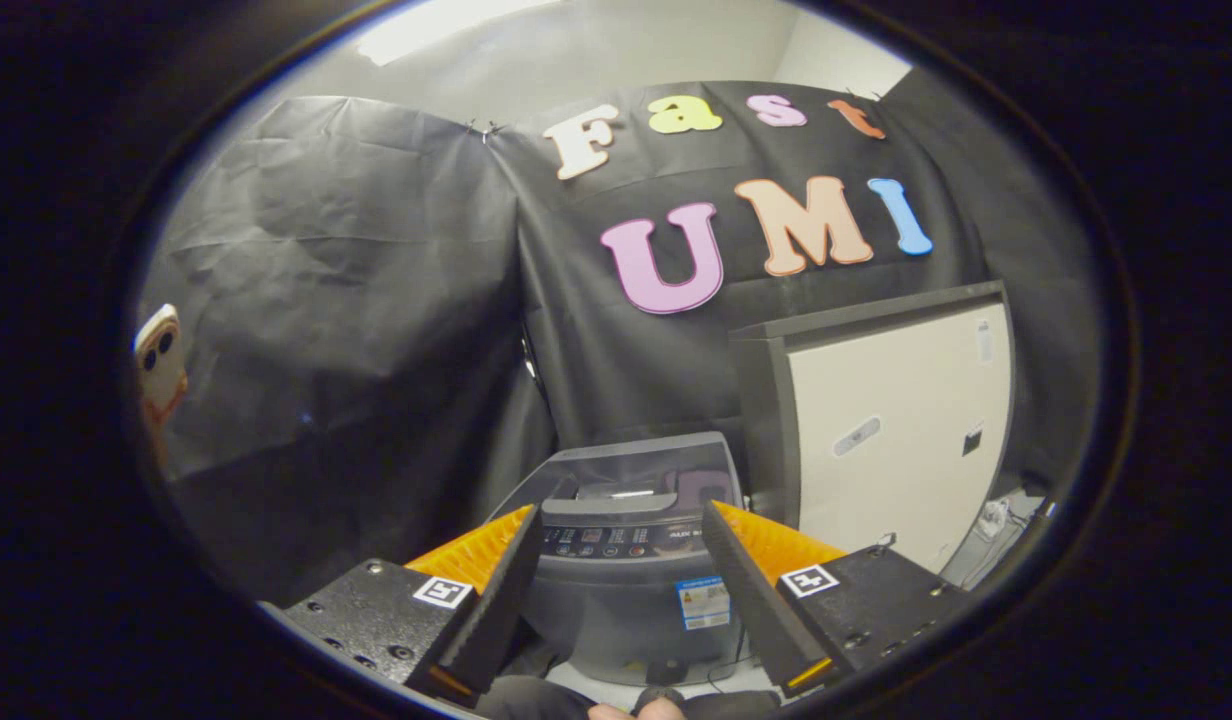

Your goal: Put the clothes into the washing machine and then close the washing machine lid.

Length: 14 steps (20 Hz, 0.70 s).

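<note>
Here, gripper (621, 530) jaws wide, holding nothing, washing machine (631, 580) seen between fingers (501, 590), beyond them (lid (626, 465) raised); white cabinet (896, 440) just beside machine.

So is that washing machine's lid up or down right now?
Up. The washing machine stands beyond the open, empty tongs, its translucent lid raised behind the control panel.

Looks like a staged recording booth, not a real laundry room: black cloth walls (356, 300) behind a small washing machine (631, 580) and a white cabinet (896, 440).
</note>
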### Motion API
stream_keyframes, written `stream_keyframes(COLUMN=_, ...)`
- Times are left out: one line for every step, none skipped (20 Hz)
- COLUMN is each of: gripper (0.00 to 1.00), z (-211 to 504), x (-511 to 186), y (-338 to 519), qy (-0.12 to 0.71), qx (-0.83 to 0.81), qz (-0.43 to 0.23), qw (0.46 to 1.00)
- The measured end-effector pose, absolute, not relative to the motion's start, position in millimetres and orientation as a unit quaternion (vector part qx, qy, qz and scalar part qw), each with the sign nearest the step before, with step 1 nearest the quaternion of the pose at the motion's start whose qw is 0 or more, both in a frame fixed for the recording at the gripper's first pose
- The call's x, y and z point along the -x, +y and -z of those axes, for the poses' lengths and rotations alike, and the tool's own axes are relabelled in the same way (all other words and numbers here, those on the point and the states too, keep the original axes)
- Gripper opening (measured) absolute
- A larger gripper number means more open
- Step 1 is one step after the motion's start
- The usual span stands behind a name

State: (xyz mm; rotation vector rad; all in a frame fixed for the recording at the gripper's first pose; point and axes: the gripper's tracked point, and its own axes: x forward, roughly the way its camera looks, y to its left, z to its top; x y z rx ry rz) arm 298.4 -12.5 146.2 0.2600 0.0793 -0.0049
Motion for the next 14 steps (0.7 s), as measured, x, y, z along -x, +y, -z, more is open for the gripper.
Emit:
stream_keyframes(gripper=0.96, z=-145, x=-289, y=-15, qy=0.037, qx=-0.13, qz=0.005, qw=0.991)
stream_keyframes(gripper=0.96, z=-141, x=-280, y=-18, qy=0.036, qx=-0.129, qz=0.008, qw=0.991)
stream_keyframes(gripper=0.96, z=-138, x=-271, y=-21, qy=0.037, qx=-0.13, qz=0.01, qw=0.991)
stream_keyframes(gripper=0.96, z=-133, x=-263, y=-22, qy=0.038, qx=-0.132, qz=0.011, qw=0.991)
stream_keyframes(gripper=0.96, z=-129, x=-254, y=-24, qy=0.039, qx=-0.132, qz=0.011, qw=0.99)
stream_keyframes(gripper=0.96, z=-125, x=-245, y=-28, qy=0.039, qx=-0.129, qz=0.016, qw=0.991)
stream_keyframes(gripper=0.96, z=-121, x=-235, y=-32, qy=0.038, qx=-0.124, qz=0.021, qw=0.991)
stream_keyframes(gripper=0.96, z=-117, x=-226, y=-36, qy=0.037, qx=-0.118, qz=0.026, qw=0.992)
stream_keyframes(gripper=0.96, z=-113, x=-218, y=-40, qy=0.038, qx=-0.114, qz=0.033, qw=0.992)
stream_keyframes(gripper=0.96, z=-108, x=-208, y=-42, qy=0.037, qx=-0.108, qz=0.038, qw=0.993)
stream_keyframes(gripper=0.96, z=-106, x=-198, y=-41, qy=0.031, qx=-0.103, qz=0.038, qw=0.993)
stream_keyframes(gripper=0.97, z=-105, x=-186, y=-39, qy=0.024, qx=-0.104, qz=0.037, qw=0.994)
stream_keyframes(gripper=0.96, z=-102, x=-178, y=-40, qy=0.021, qx=-0.107, qz=0.039, qw=0.993)
stream_keyframes(gripper=0.96, z=-99, x=-171, y=-42, qy=0.02, qx=-0.106, qz=0.047, qw=0.993)
